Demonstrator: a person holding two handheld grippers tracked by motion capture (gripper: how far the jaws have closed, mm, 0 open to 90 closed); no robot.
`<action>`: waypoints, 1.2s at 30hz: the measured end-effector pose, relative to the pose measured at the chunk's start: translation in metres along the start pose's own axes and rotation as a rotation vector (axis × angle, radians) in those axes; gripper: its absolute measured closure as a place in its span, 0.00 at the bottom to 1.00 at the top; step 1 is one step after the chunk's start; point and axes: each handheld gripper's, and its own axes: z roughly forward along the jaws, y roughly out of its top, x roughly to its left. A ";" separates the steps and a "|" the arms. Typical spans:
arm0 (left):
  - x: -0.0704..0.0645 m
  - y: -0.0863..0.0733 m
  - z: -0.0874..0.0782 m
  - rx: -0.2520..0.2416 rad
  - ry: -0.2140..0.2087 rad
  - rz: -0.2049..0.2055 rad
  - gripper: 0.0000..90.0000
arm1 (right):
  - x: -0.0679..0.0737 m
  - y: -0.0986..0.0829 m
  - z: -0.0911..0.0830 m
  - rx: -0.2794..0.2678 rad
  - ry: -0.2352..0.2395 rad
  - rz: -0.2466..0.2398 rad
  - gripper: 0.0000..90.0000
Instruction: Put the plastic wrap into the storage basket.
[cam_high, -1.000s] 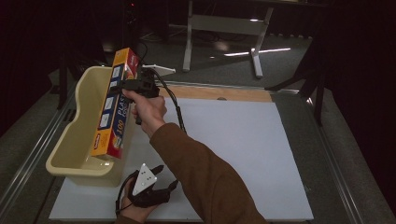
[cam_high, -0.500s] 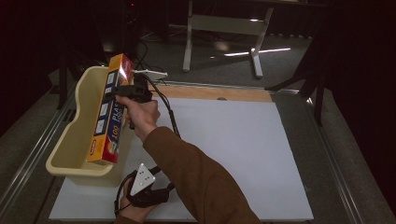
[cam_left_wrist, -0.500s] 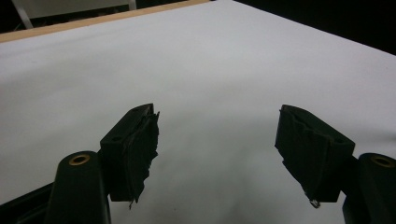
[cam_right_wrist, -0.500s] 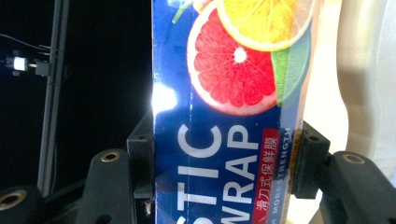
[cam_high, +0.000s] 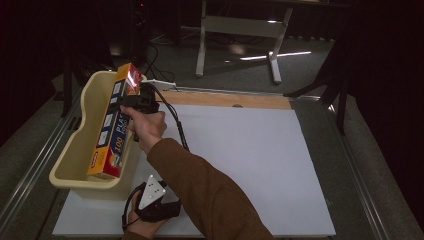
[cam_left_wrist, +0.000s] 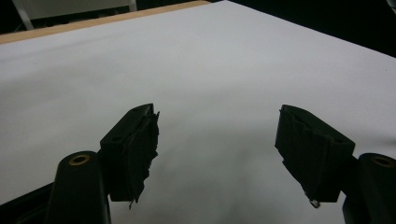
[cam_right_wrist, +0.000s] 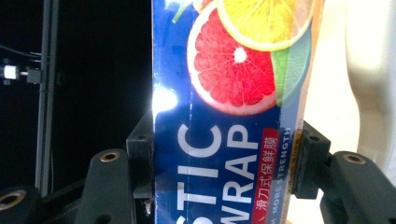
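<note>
A long blue and orange plastic wrap box (cam_high: 114, 125) hangs lengthwise over the pale yellow tub (cam_high: 75, 150) at the table's left. My right gripper (cam_high: 131, 101) is shut on the box's far half, and in the right gripper view both jaws press the printed sides of the plastic wrap box (cam_right_wrist: 229, 135). My left gripper (cam_high: 167, 207) rests on the white sheet near the front edge, held by a hand under the brown sleeve. In the left gripper view its jaws (cam_left_wrist: 215, 154) stand wide apart over bare white sheet, with nothing between them.
A white sheet (cam_high: 250, 150) covers the table, with a wooden strip (cam_high: 225, 99) along its far edge. Metal rails run down both table sides. A grey stand (cam_high: 240, 30) and cables lie on the dark floor beyond.
My right gripper has carried the box leftward and lower, further over the tub. The left gripper has stayed in place on the sheet.
</note>
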 end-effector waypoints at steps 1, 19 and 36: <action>0.000 0.000 0.000 -0.001 0.001 -0.001 0.32 | -0.001 -0.001 0.001 0.005 0.006 0.008 0.45; 0.002 0.000 -0.002 0.000 0.004 -0.006 0.32 | -0.011 -0.004 0.016 0.002 -0.006 0.080 0.44; 0.002 0.000 -0.002 -0.007 0.005 -0.011 0.32 | -0.020 -0.004 0.025 0.038 -0.075 0.084 0.42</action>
